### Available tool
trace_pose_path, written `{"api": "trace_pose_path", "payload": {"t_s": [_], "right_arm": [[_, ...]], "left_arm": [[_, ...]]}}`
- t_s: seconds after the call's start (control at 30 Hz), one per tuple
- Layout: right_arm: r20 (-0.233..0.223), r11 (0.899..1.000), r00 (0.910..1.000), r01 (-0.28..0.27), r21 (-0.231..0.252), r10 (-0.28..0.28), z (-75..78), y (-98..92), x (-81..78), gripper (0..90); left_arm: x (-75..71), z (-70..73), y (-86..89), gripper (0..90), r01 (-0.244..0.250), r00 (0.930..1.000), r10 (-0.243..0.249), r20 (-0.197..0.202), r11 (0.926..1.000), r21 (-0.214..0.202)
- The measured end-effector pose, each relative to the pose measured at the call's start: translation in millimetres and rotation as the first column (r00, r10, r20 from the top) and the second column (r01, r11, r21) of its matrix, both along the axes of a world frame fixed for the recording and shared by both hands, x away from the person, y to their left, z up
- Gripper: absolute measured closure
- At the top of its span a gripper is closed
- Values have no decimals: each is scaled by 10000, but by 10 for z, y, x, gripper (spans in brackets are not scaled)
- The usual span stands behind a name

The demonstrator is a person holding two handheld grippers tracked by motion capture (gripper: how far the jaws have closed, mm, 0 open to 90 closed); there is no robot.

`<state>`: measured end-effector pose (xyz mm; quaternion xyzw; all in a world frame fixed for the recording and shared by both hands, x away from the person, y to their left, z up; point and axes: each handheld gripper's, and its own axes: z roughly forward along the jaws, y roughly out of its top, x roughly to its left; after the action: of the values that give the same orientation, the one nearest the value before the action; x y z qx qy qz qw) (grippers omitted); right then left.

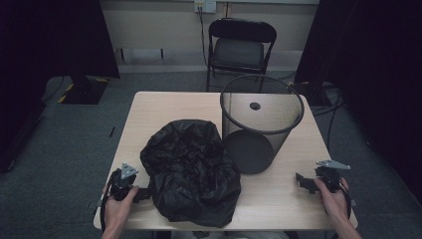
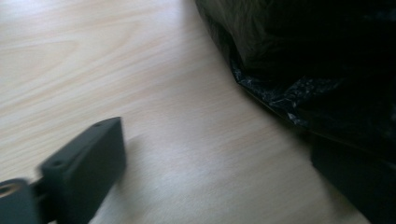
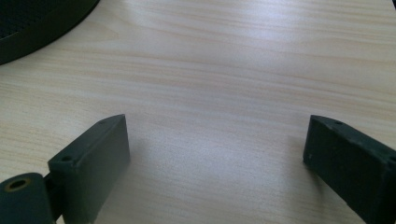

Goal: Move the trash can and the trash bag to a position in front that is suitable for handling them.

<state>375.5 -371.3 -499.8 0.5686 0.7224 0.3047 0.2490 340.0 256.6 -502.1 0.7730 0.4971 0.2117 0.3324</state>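
While both jaws gape, black bag beside left tool, right tool apart

**What the views cut off, hide or blur**

In the left gripper view the black bag runs off the top and right edges, and its dark folds merge so that no detail can be told. That gripper's right jaw melts into the bag's shadow, its outline unclear; the left jaw is blurred and cut by the bottom edge.

In the right gripper view the mesh bin shows as a dark curve up left of the jaws, clipped by the corner. Both jaws are cut by the frame.

In the high view the bag hides the table beneath it and covers the left gripper's jaw tips. The forearms leave at the bottom edge.
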Motion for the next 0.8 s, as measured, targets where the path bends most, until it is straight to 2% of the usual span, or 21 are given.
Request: {"api": "trace_pose_path", "payload": {"t_s": [0.1, 0.2, 0.23, 0.37, 0.43, 0.53, 0.6, 0.73, 0.8], "right_arm": [[-2, 10000, 10000, -1, 9, 1, 0, 0, 0, 62], [0, 10000, 10000, 3, -3, -3, 0, 3, -3, 63], [2, 10000, 10000, 3, -10, -3, 1, 5, -4, 63], [7, 10000, 10000, 5, -11, -5, 0, 6, -5, 64], [8, 10000, 10000, 6, -11, -6, 0, 8, -7, 64], [7, 10000, 10000, -1, -9, 1, 0, 7, -6, 64], [4, 10000, 10000, -4, -6, 4, 0, 8, -7, 64], [6, 10000, 10000, -18, -8, 18, 0, 9, -7, 64], [10, 10000, 10000, -21, -14, 21, 1, 10, -7, 66]], "left_arm": [[-42, 34, 36, 173, -253, 9997, 254, 75, 9996, -123], [-89, 87, 77, 159, -373, 9991, 380, 178, 9986, -361], [-108, 110, 99, 157, -315, 9992, 327, 216, 9981, -527], [-172, 217, 173, 163, -559, 9966, 621, 538, 9924, -1100], [-187, 286, 169, 163, -373, 9958, 480, 781, 9904, -1330], [-205, 357, 154, 168, -217, 9945, 338, 989, 9924, -1213], [-261, 446, 172, 167, -130, 9912, 287, 1294, 9926, -1204], [-321, 570, 195, 167, 222, 9888, 21, 1492, 9867, -1610], [-346, 669, 154, 175, 502, 9852, -217, 1702, 9851, -1645]]}}
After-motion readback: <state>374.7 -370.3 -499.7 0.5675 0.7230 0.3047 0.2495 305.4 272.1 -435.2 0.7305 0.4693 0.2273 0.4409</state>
